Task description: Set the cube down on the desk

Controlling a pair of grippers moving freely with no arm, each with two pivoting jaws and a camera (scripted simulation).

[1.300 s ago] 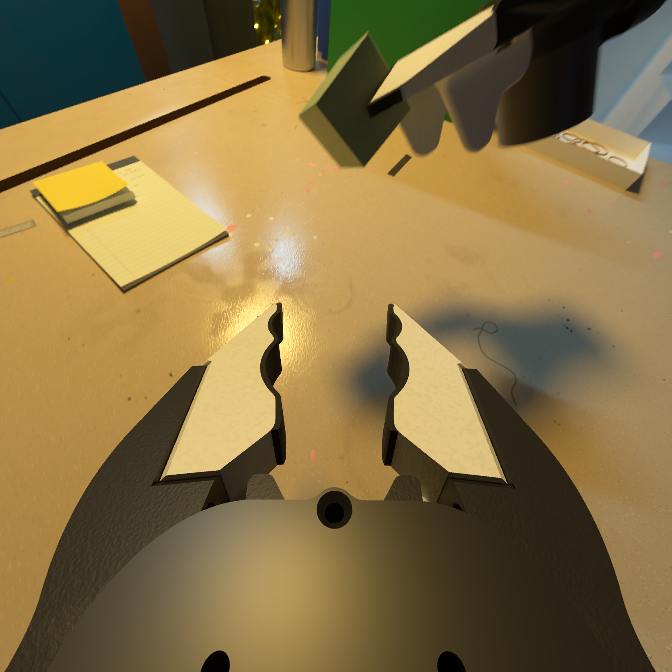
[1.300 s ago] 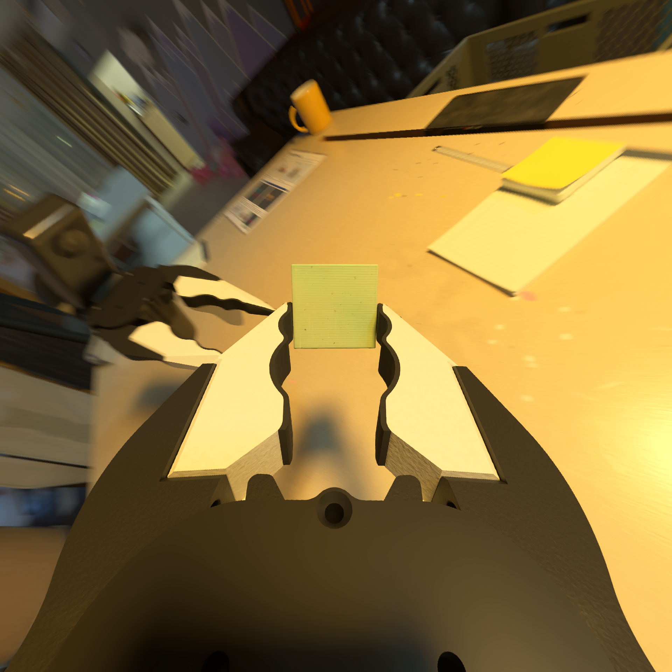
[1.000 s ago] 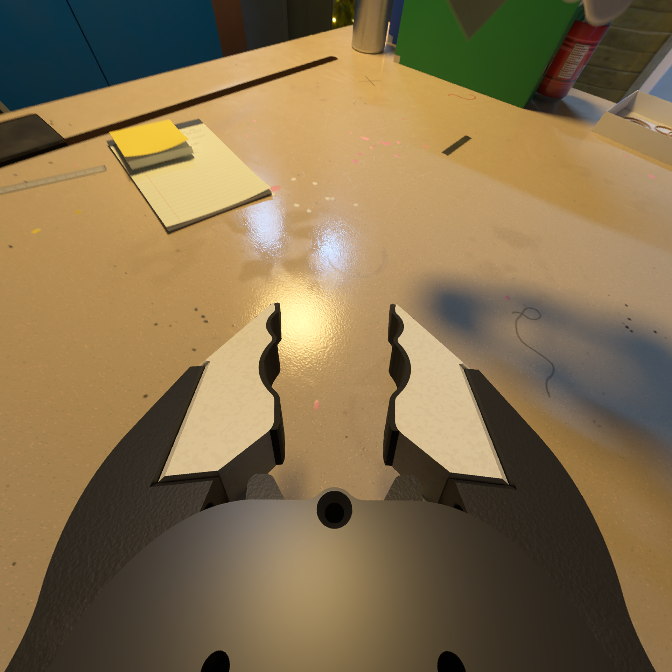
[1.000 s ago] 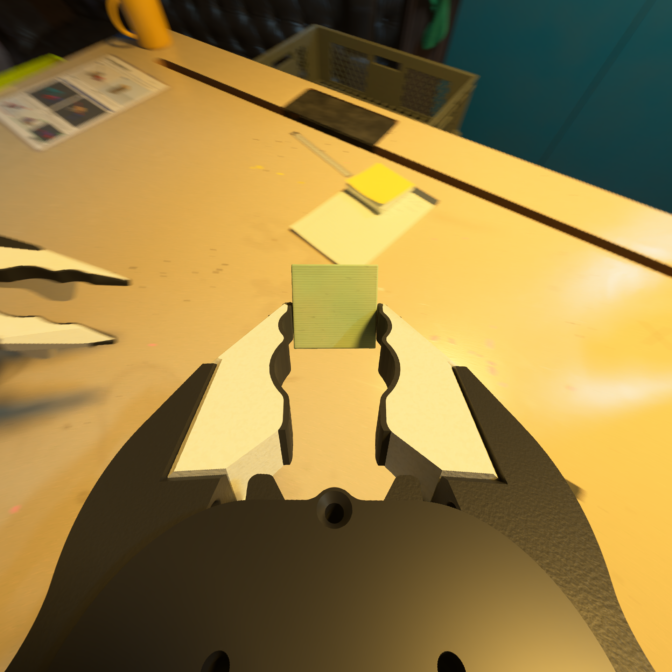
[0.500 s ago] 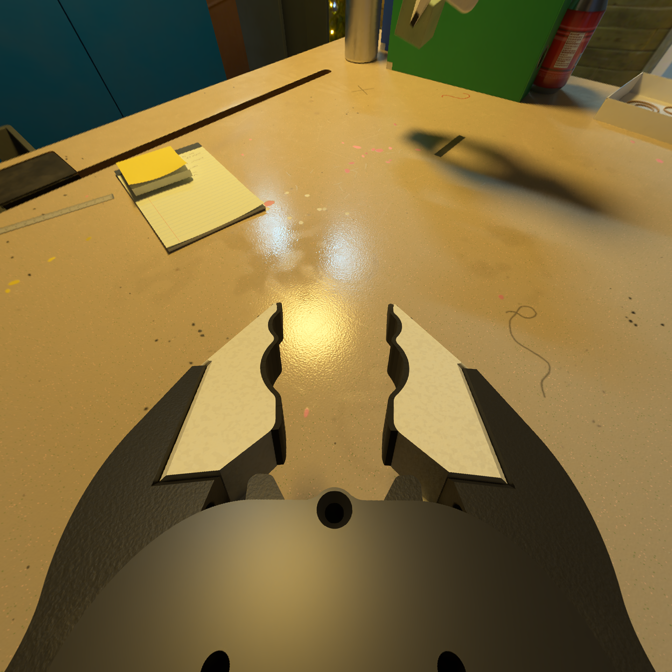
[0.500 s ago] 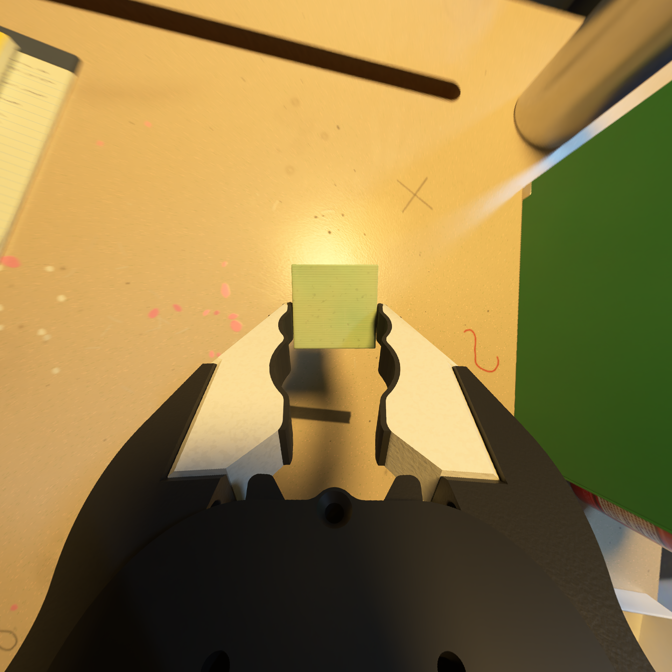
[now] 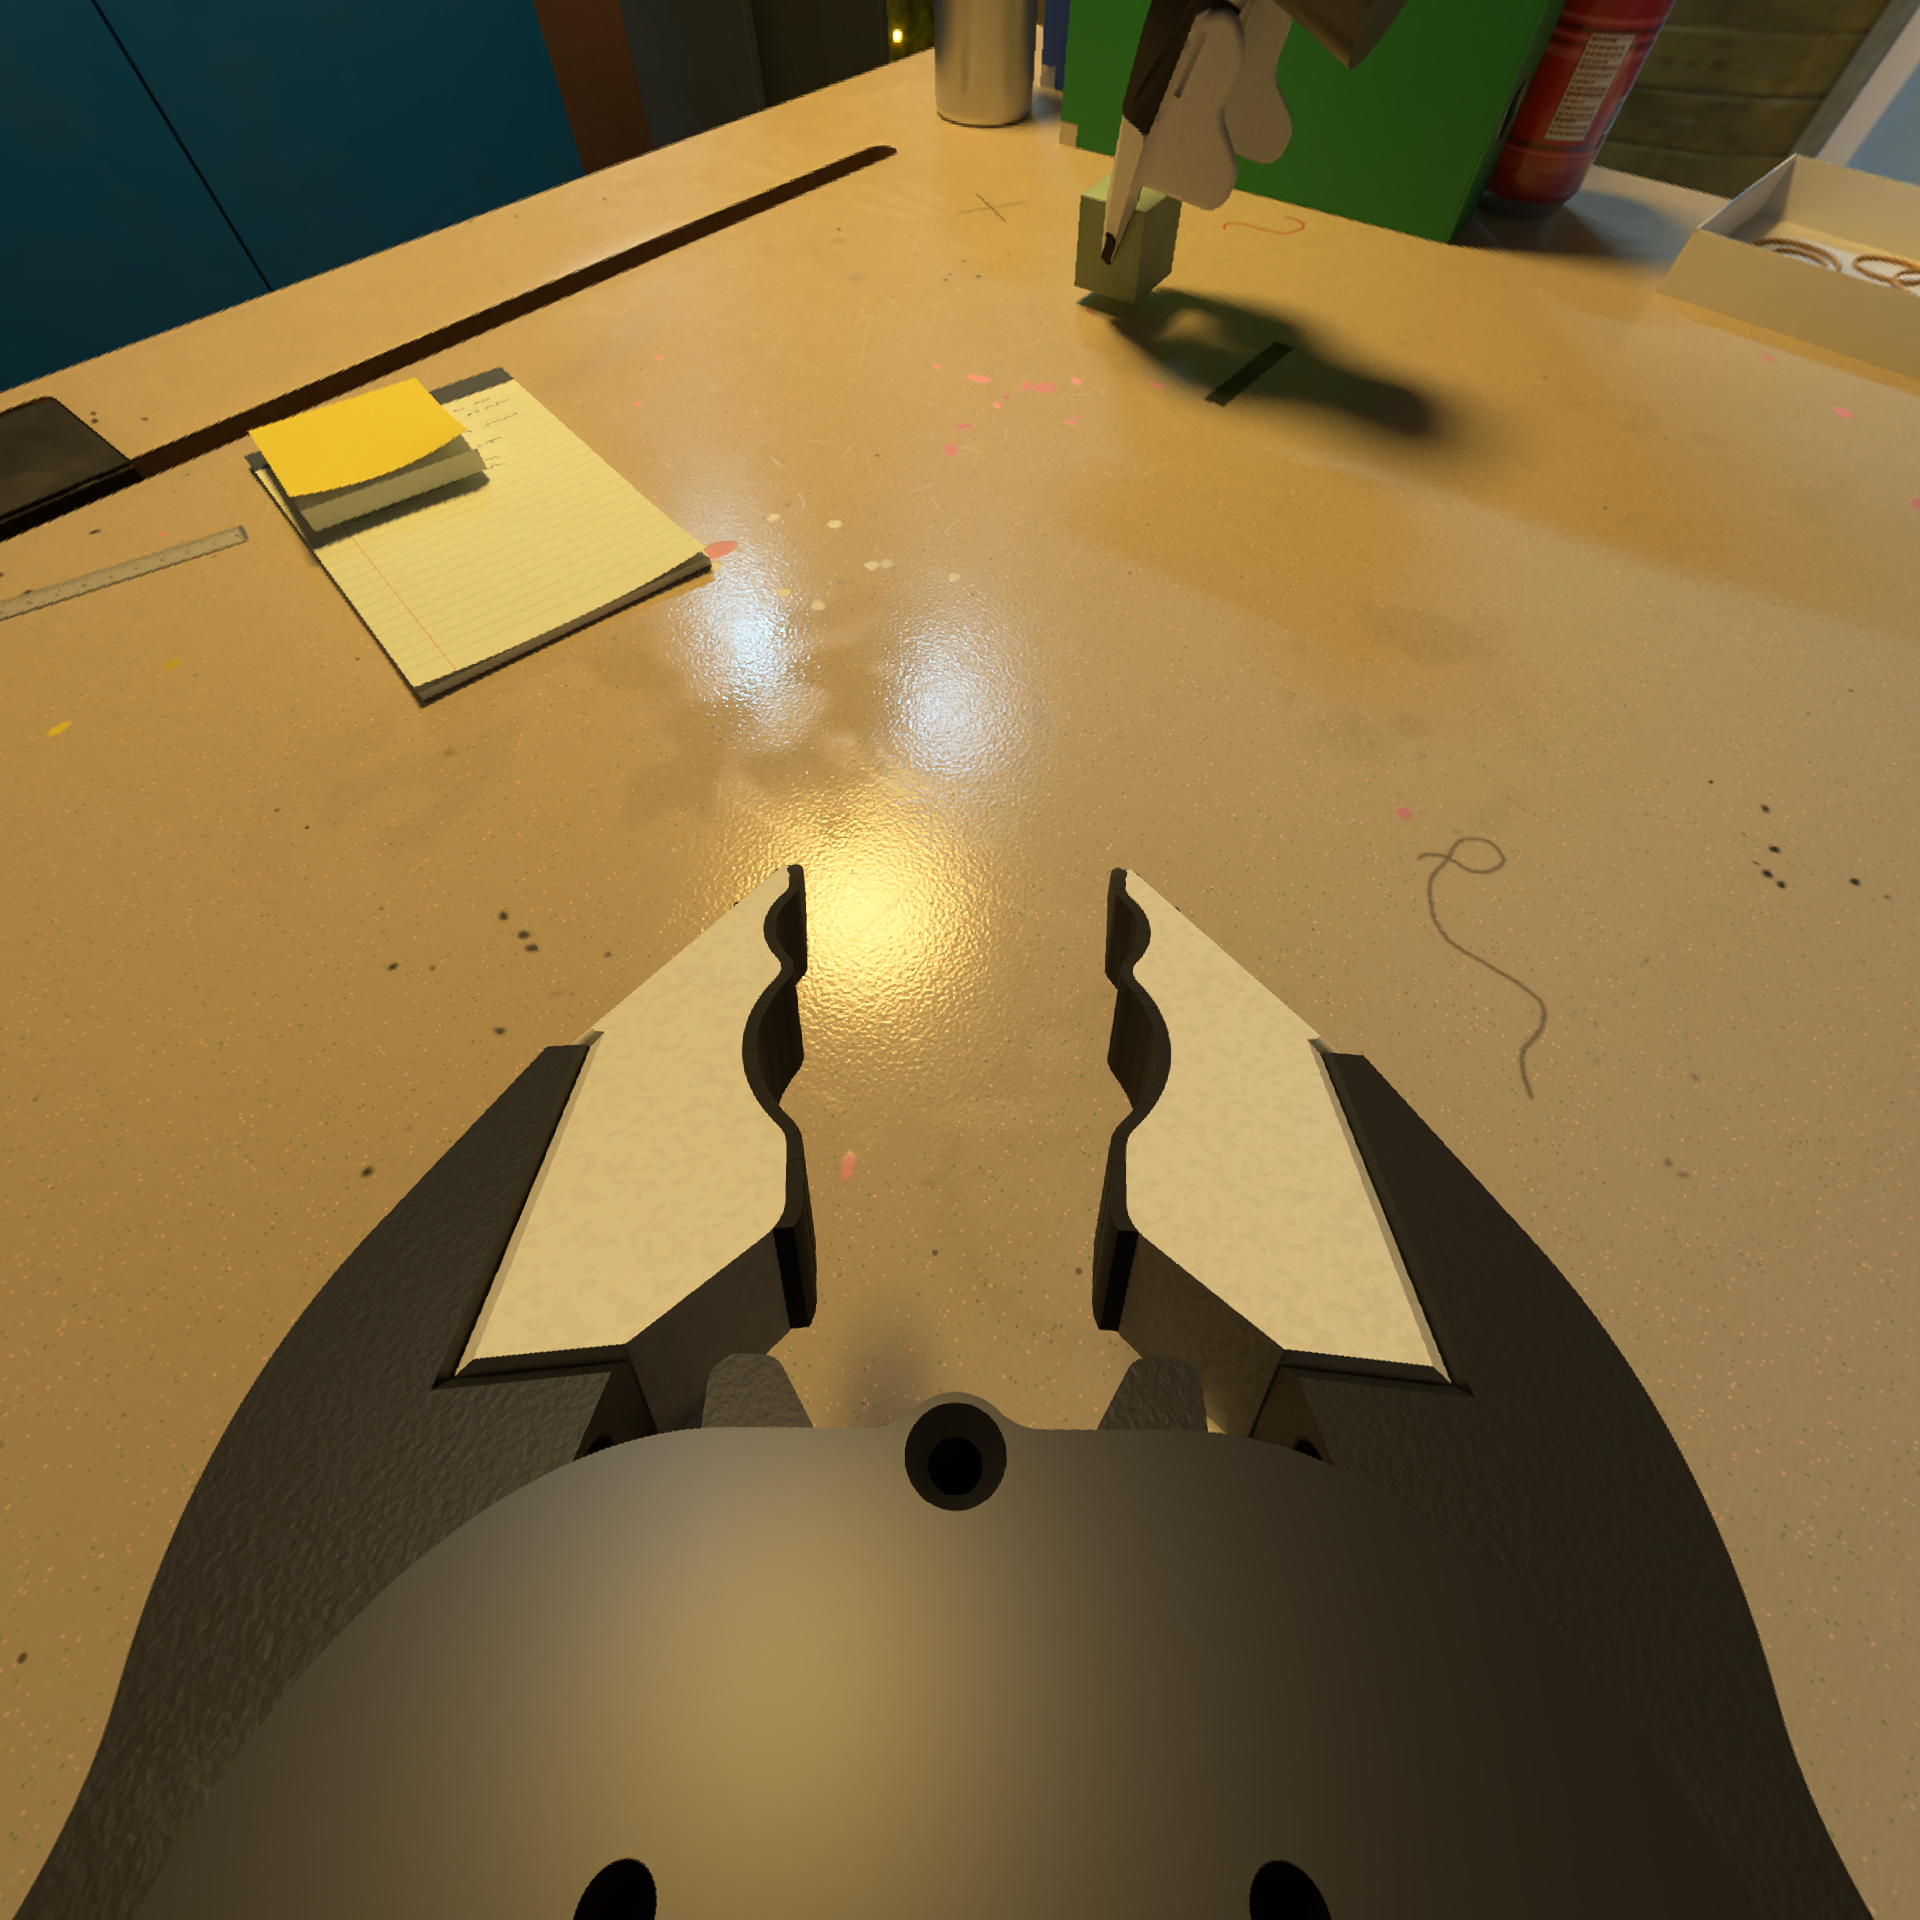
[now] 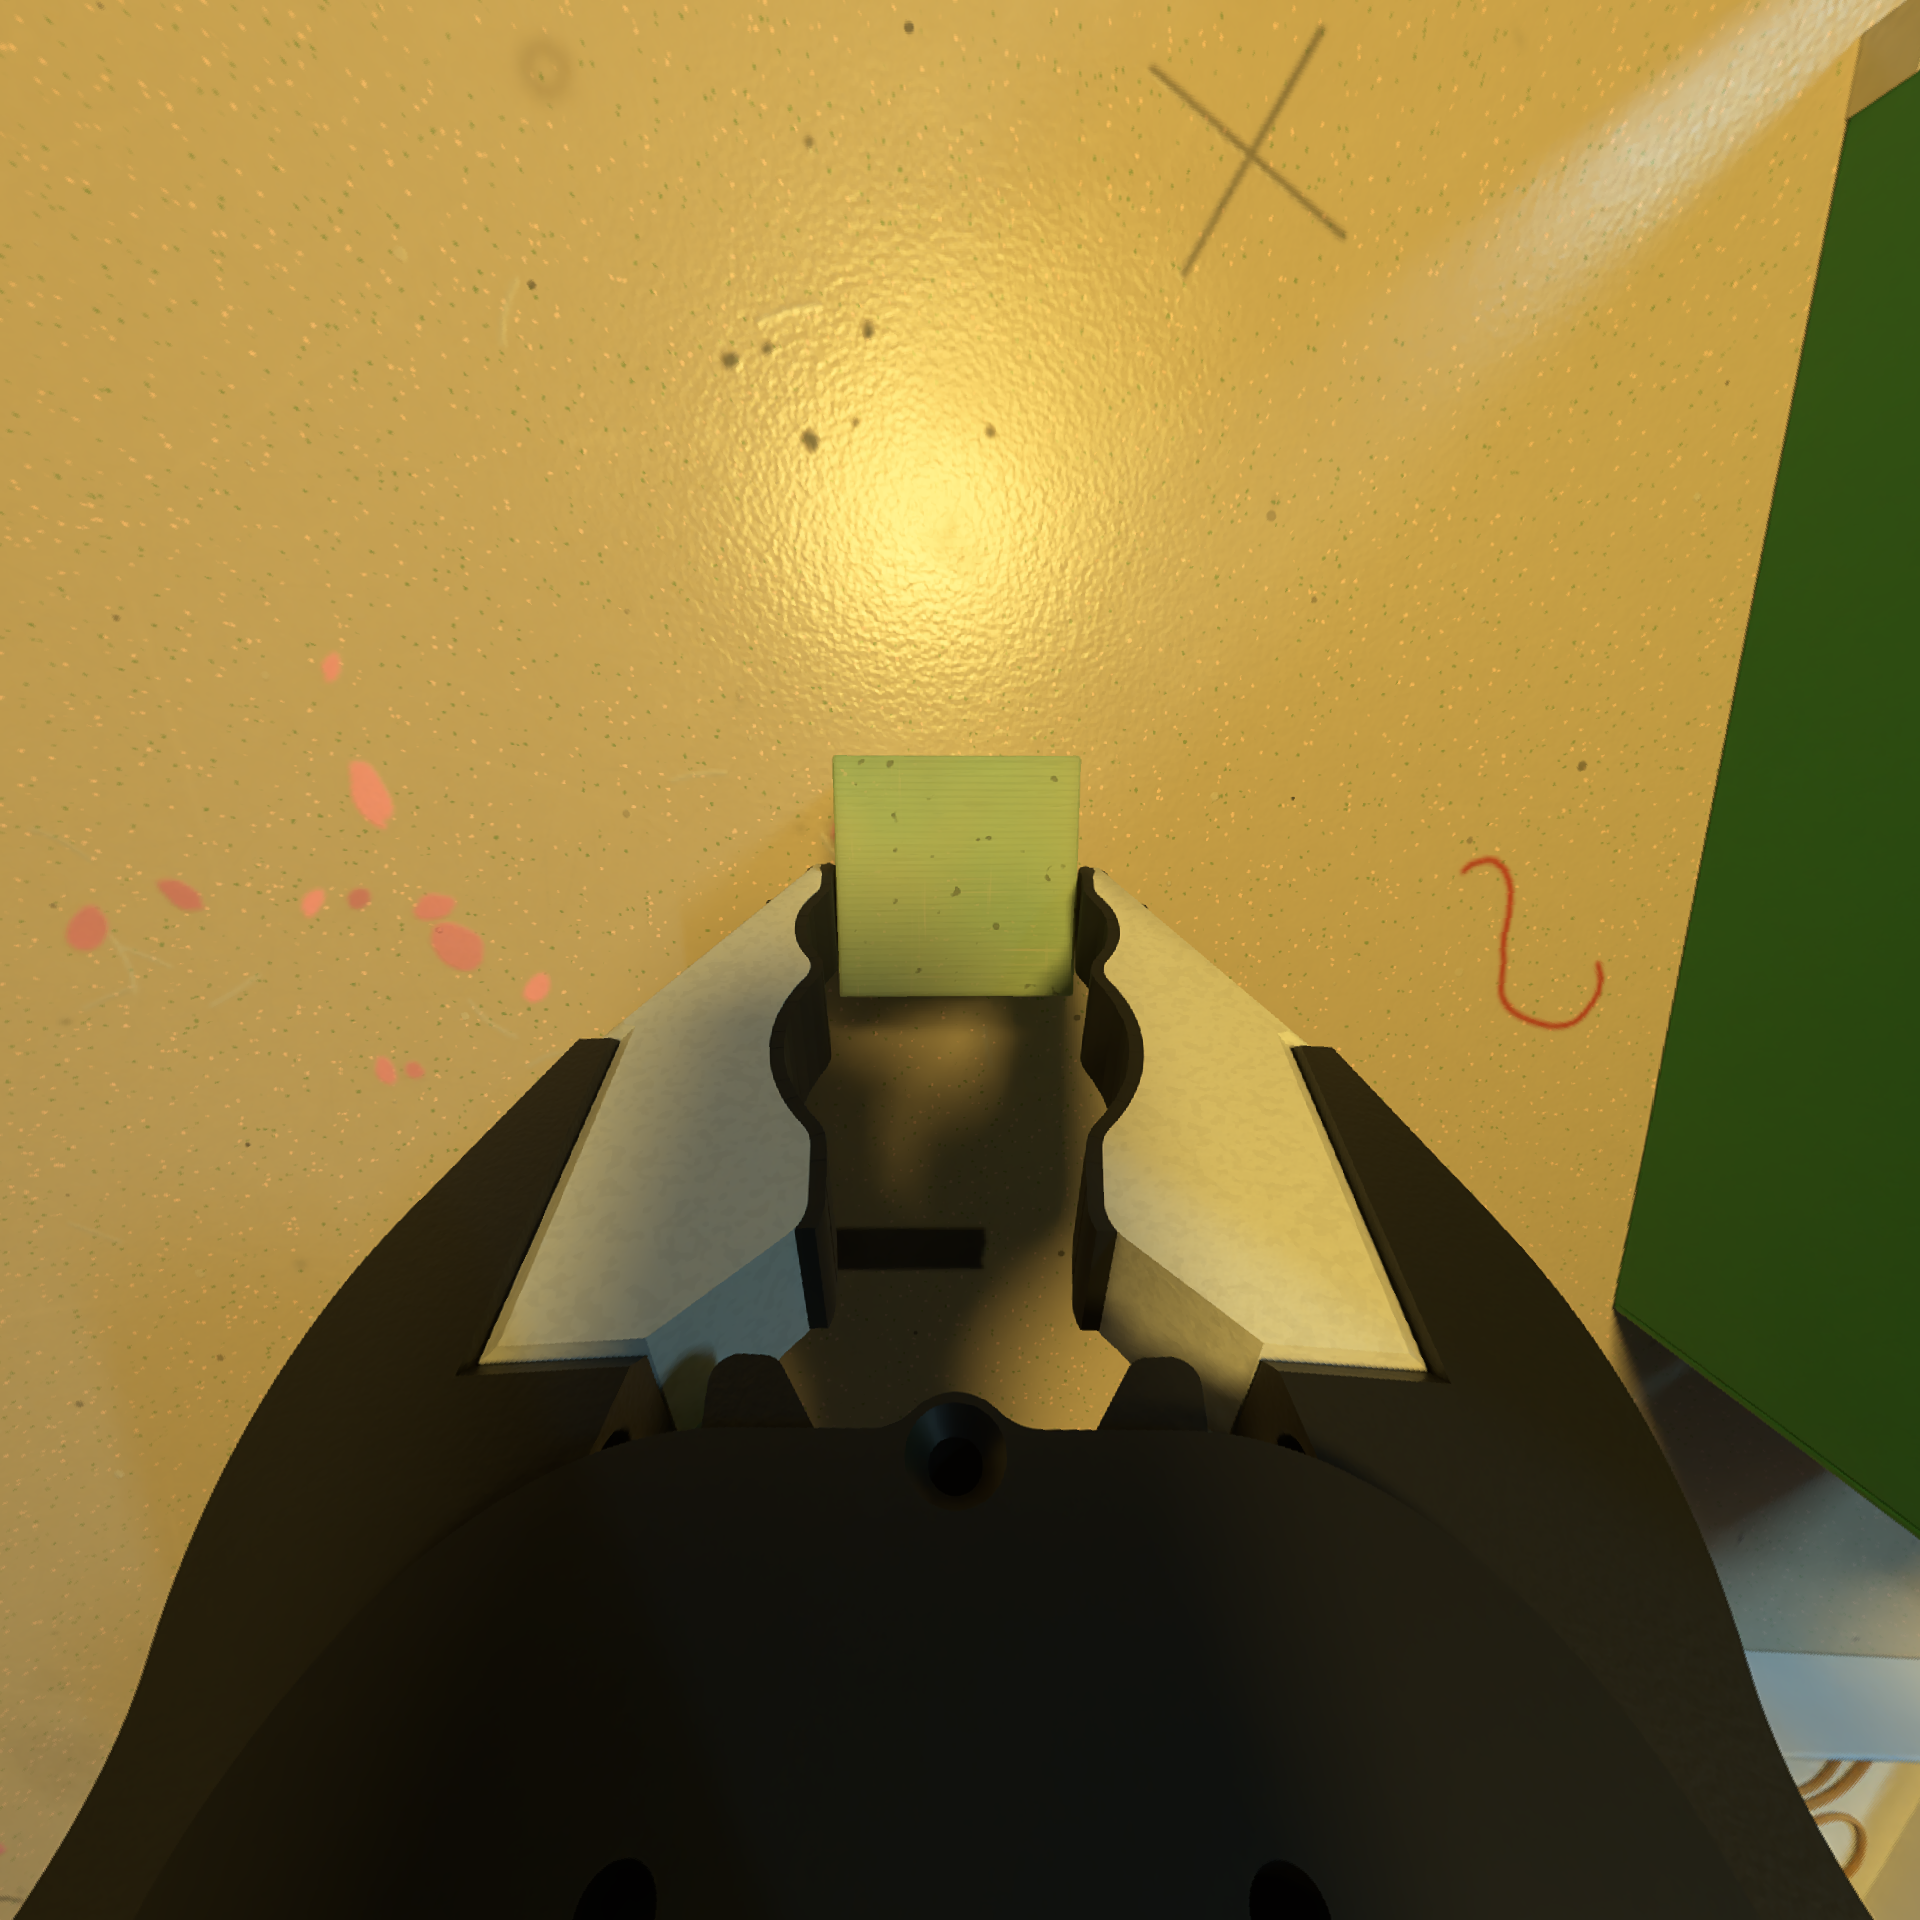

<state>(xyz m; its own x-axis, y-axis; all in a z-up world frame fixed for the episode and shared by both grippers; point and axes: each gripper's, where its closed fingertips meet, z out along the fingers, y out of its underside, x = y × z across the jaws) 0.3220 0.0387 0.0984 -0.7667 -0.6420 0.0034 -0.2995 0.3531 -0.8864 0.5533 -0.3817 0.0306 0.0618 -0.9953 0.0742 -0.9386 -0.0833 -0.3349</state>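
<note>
A pale green cube sits clamped between my right gripper's fingertips, which point straight down at the tan desk. In the left wrist view the cube hangs at the far end of the desk, its lower edge at or just above the surface, with a shadow right beside it. The right gripper reaches down from above there. My left gripper is open and empty, low over the desk near its front, far from the cube.
A green box, a metal cylinder and a red extinguisher stand behind the cube. A lined notepad with a yellow sticky pad lies at left. A shallow white tray sits at right.
My right gripper has swung away from the left gripper to the far end of the desk, turned to point down, and lowered the cube close to the surface. My left gripper has barely moved.
</note>
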